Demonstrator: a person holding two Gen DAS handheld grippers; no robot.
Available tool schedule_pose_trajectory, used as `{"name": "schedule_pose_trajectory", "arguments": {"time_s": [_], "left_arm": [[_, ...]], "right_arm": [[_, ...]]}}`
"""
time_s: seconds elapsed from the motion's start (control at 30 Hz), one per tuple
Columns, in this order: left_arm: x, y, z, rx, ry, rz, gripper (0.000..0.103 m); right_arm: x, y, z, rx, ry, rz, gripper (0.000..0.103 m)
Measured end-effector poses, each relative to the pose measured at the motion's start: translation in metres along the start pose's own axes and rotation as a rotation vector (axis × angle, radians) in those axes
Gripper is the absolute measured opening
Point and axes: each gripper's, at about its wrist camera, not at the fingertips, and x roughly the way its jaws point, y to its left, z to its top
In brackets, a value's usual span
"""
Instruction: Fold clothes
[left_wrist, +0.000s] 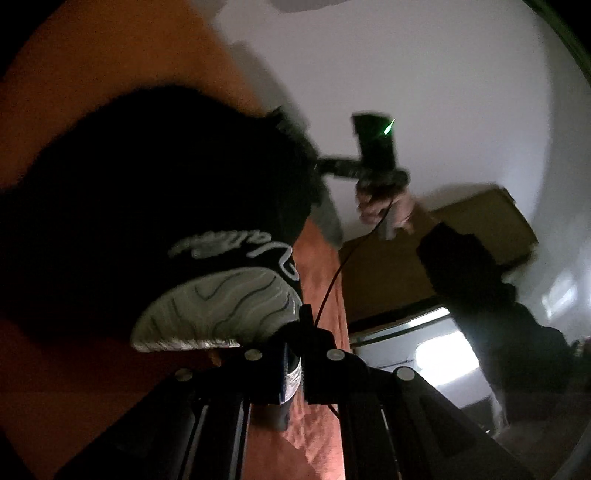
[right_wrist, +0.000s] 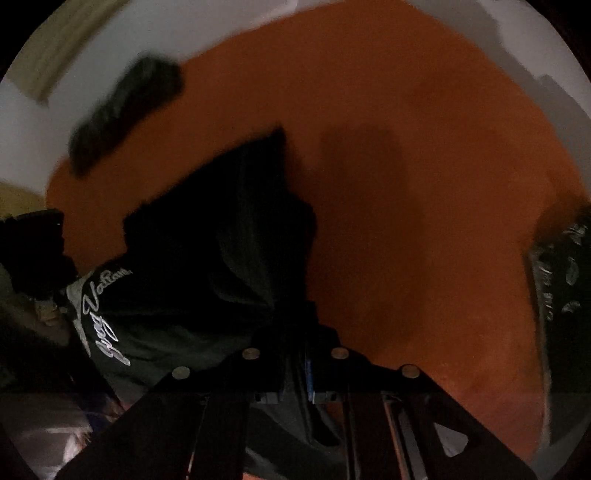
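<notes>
A black garment (left_wrist: 155, 192) with white script lettering and a grey wavy-patterned panel (left_wrist: 218, 306) hangs lifted above the orange bed cover (left_wrist: 88, 74). My left gripper (left_wrist: 295, 369) is shut on its grey-edged hem. Across from it, a hand holds my right gripper (left_wrist: 328, 168), whose fingers pinch the garment's far edge. In the right wrist view, the same black garment (right_wrist: 207, 266) bunches down from my right gripper (right_wrist: 295, 365), which is shut on a fold of it. The frames are dim and blurred.
The orange cover (right_wrist: 406, 184) fills most of the right wrist view. A dark rolled garment (right_wrist: 125, 114) lies at its far left edge, and a dark leaf-patterned cloth (right_wrist: 565, 280) lies at the right. A dark sleeve (left_wrist: 480, 288), white walls and a brown cupboard (left_wrist: 480, 221) are behind.
</notes>
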Motion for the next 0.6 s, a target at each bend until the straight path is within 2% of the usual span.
{"name": "schedule_pose_trajectory", "arguments": {"time_s": [0.1,0.13,0.2,0.27,0.37,0.4,0.43,0.5,0.53,0.6], "left_arm": [[-0.025,-0.019,0.044,0.130,-0.011,-0.007,0.005],[-0.033,-0.026,0.059,0.173,-0.015,-0.009,0.005],[-0.048,-0.041,0.088,0.262,-0.024,-0.009,0.005],[-0.062,-0.061,0.117,0.355,-0.036,-0.002,0.005],[-0.081,-0.094,0.141,0.513,-0.059,0.006,0.005],[-0.088,-0.101,0.139,0.561,-0.062,0.002,0.005],[-0.095,-0.106,0.134,0.608,-0.062,-0.004,0.005],[-0.104,-0.101,0.115,0.657,-0.035,-0.009,0.005],[-0.104,-0.093,0.099,0.665,-0.008,-0.002,0.005],[-0.095,-0.064,0.062,0.666,0.052,0.064,0.005]], "right_arm": [[-0.034,0.000,-0.001,0.074,-0.112,0.061,0.007],[-0.046,0.011,-0.009,0.092,-0.147,0.074,0.007],[-0.068,0.006,-0.002,0.120,-0.214,0.103,0.007],[-0.102,0.008,-0.017,0.129,-0.295,0.122,0.007],[-0.154,0.015,-0.023,0.136,-0.439,0.150,0.007],[-0.170,0.030,-0.048,0.139,-0.477,0.155,0.007],[-0.187,0.027,-0.062,0.141,-0.518,0.185,0.007],[-0.193,0.038,-0.098,0.169,-0.582,0.264,0.007],[-0.192,0.041,-0.120,0.187,-0.608,0.308,0.007],[-0.162,0.054,-0.160,0.257,-0.635,0.378,0.007]]}}
